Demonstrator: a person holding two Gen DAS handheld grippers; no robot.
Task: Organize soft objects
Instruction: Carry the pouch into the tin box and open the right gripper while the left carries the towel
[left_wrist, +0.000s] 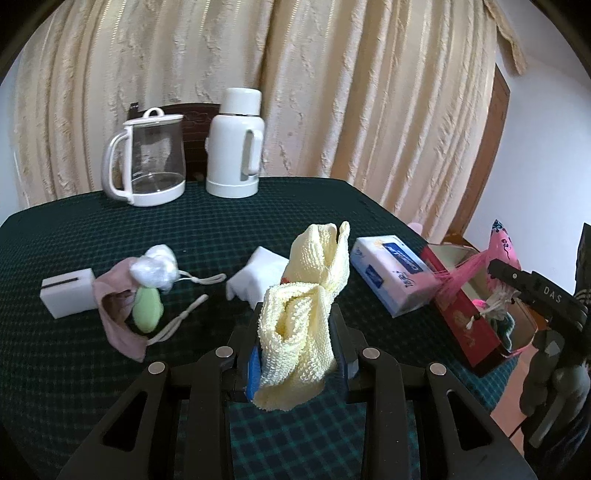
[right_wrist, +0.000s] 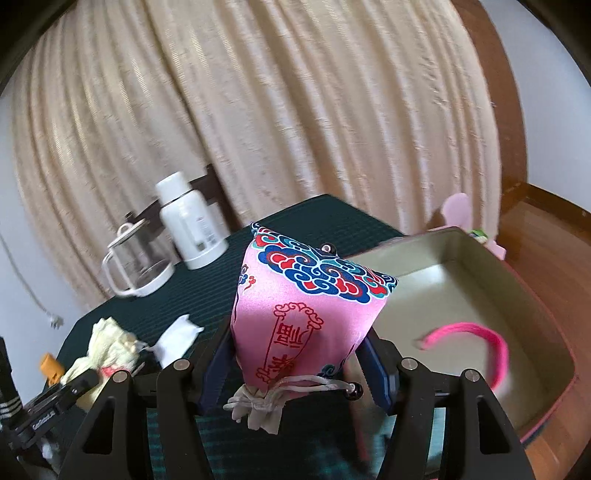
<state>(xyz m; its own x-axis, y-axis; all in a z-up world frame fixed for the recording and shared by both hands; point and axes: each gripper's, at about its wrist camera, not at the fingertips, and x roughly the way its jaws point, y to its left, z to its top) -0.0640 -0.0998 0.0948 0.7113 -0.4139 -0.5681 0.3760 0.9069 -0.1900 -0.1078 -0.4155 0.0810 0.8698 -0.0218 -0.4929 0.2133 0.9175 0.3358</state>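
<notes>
My left gripper (left_wrist: 297, 334) is shut on a yellow knitted cloth (left_wrist: 310, 295) and holds it up above the green checked table (left_wrist: 221, 229). My right gripper (right_wrist: 297, 354) is shut on a pink patterned drawstring pouch (right_wrist: 306, 310) and holds it beside the open red box (right_wrist: 461, 295); its pink tassel (right_wrist: 476, 339) hangs inside the box. In the left wrist view the pouch (left_wrist: 504, 243) and box (left_wrist: 465, 325) are at the right. A pink face mask (left_wrist: 118, 310), a green soft piece (left_wrist: 146, 310) and a white puff (left_wrist: 155, 269) lie at the left.
A tissue pack (left_wrist: 391, 273), a white sponge (left_wrist: 258, 277) and a white block (left_wrist: 68, 295) lie on the table. A glass kettle (left_wrist: 147, 158) and a white thermos (left_wrist: 236, 144) stand at the back before a curtain. The table edge runs right of the box.
</notes>
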